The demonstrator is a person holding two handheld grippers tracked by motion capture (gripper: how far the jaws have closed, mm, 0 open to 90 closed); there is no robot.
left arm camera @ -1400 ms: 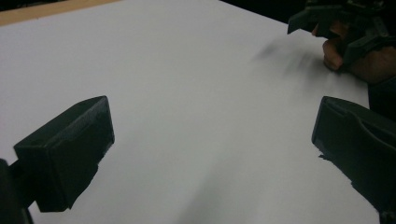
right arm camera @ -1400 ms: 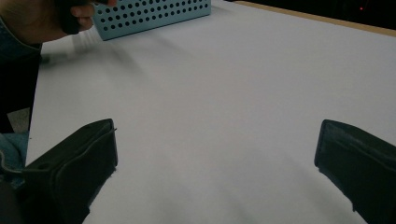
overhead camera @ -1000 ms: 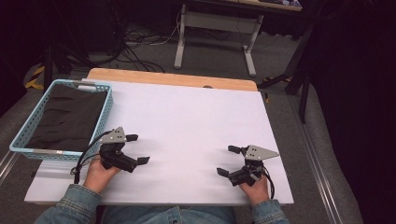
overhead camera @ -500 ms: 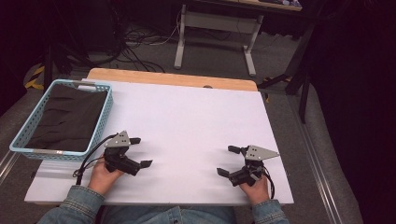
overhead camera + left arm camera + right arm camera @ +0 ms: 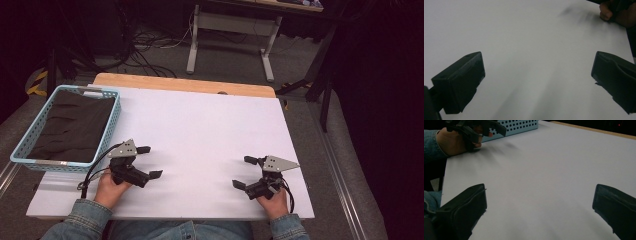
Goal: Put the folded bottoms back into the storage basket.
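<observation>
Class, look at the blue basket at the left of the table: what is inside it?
Inside the blue basket lies a dark, creased cloth that spreads across its whole floor. Whatever may lie beneath the cloth is covered, so that cannot be told.

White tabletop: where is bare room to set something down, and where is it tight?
The white tabletop is bare across its middle and far part, bordered by the blue basket at left and the wooden edge beyond. Bare too between the left hand-held gripper and right hand-held gripper. Tightest is the near-left corner, between basket and left hand-held gripper.
</observation>
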